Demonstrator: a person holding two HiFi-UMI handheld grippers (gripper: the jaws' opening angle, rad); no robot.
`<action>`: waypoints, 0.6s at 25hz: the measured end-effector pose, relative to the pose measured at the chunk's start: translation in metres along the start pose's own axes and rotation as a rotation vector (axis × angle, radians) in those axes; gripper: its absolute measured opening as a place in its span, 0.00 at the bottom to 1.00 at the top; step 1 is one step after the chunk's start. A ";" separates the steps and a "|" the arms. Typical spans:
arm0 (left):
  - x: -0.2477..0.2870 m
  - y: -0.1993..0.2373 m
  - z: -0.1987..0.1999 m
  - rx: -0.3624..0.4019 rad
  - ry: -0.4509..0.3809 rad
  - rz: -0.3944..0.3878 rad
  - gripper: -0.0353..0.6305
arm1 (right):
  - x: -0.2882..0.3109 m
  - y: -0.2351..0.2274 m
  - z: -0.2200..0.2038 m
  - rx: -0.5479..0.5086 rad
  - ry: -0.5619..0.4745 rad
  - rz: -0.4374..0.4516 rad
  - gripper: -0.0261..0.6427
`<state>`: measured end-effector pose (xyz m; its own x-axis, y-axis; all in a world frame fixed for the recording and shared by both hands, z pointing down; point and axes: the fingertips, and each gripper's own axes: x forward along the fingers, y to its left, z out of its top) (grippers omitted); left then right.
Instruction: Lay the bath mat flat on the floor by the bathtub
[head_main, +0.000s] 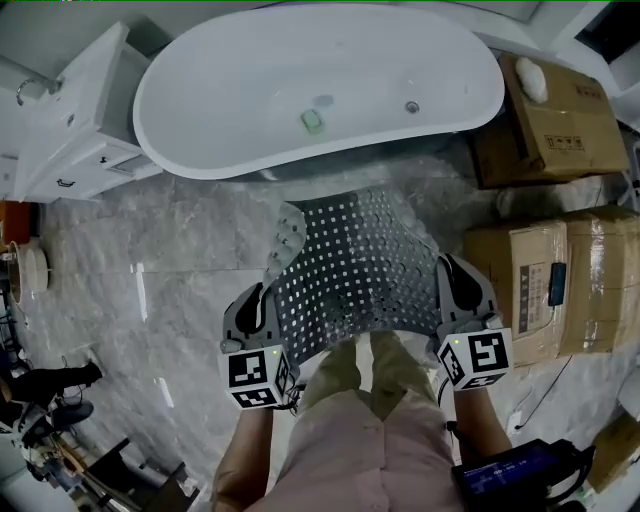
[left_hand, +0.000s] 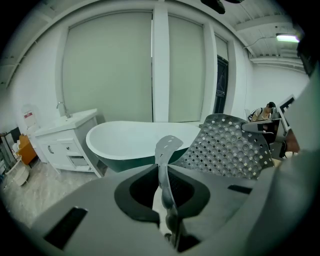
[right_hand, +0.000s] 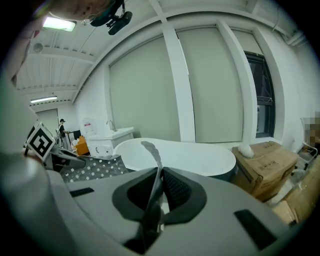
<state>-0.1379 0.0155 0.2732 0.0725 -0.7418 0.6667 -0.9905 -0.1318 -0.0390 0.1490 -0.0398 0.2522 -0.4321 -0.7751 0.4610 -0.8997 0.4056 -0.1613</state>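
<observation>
A grey perforated bath mat (head_main: 355, 265) hangs stretched between my two grippers above the marble floor, in front of the white bathtub (head_main: 300, 90). My left gripper (head_main: 262, 312) is shut on the mat's left near corner; the mat edge (left_hand: 167, 150) sticks up between its jaws, with the rest of the mat (left_hand: 230, 147) spreading to the right. My right gripper (head_main: 450, 292) is shut on the right near corner, where a thin mat edge (right_hand: 152, 155) rises between the jaws. The mat's far left corner (head_main: 285, 235) curls upward.
Cardboard boxes (head_main: 545, 120) (head_main: 545, 285) stand stacked to the right of the mat. A white vanity cabinet (head_main: 75, 115) sits left of the tub. The person's legs (head_main: 355, 420) are below the mat. Grey marble floor (head_main: 150, 270) stretches to the left.
</observation>
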 end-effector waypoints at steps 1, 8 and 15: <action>0.002 0.000 -0.004 0.002 0.010 -0.003 0.12 | 0.001 -0.001 -0.004 0.003 0.010 -0.003 0.08; 0.020 -0.002 -0.017 -0.001 0.051 -0.008 0.12 | 0.012 -0.007 -0.024 0.017 0.047 -0.013 0.08; 0.033 0.000 -0.033 -0.009 0.072 -0.019 0.12 | 0.022 -0.004 -0.043 0.018 0.076 -0.020 0.08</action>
<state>-0.1393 0.0128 0.3202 0.0833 -0.6902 0.7188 -0.9900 -0.1394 -0.0191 0.1458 -0.0378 0.3010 -0.4086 -0.7437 0.5291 -0.9094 0.3810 -0.1668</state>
